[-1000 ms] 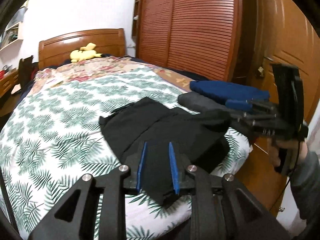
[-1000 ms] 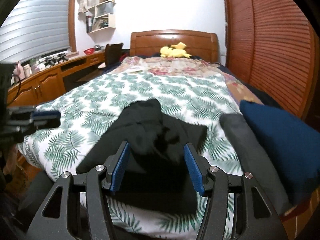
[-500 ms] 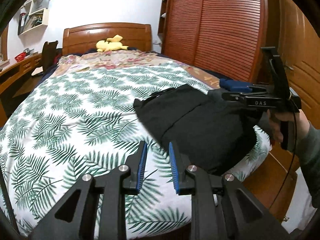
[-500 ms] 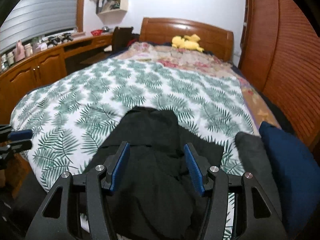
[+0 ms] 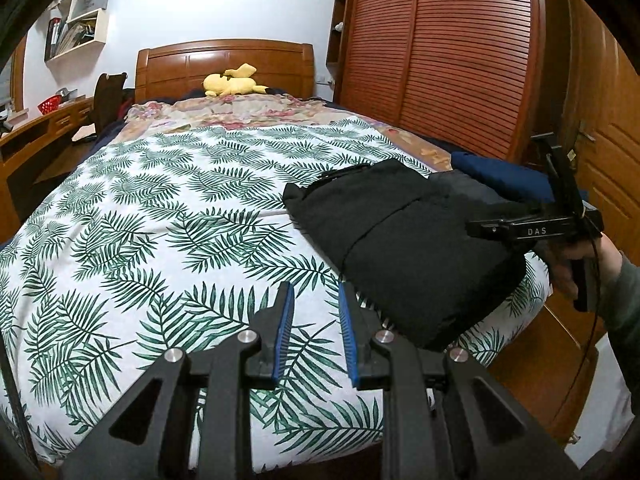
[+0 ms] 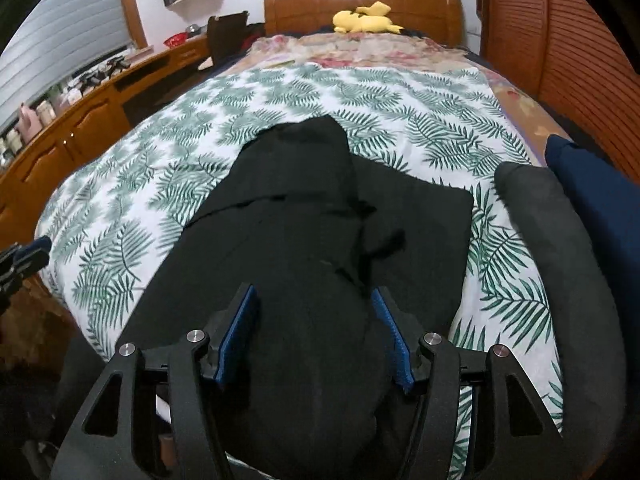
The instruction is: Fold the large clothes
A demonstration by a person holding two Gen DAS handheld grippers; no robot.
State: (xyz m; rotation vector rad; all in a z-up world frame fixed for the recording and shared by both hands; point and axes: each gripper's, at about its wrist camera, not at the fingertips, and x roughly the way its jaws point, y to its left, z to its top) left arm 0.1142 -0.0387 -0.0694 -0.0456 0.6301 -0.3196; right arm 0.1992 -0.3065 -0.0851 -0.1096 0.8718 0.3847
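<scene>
Overhead, both claws gape empty above a black garment (image 6: 320,220) on the leaf-print bedspread (image 5: 160,208), louvred wardrobe (image 5: 440,60) alongside.

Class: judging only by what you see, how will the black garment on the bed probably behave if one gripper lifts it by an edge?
The black garment would probably droop and unfold: it lies in soft, creased layers. It looks bulky, so one pinch may lift only the top layer. On the leaf-print bedspread it would likely drag rather than slide.
</scene>
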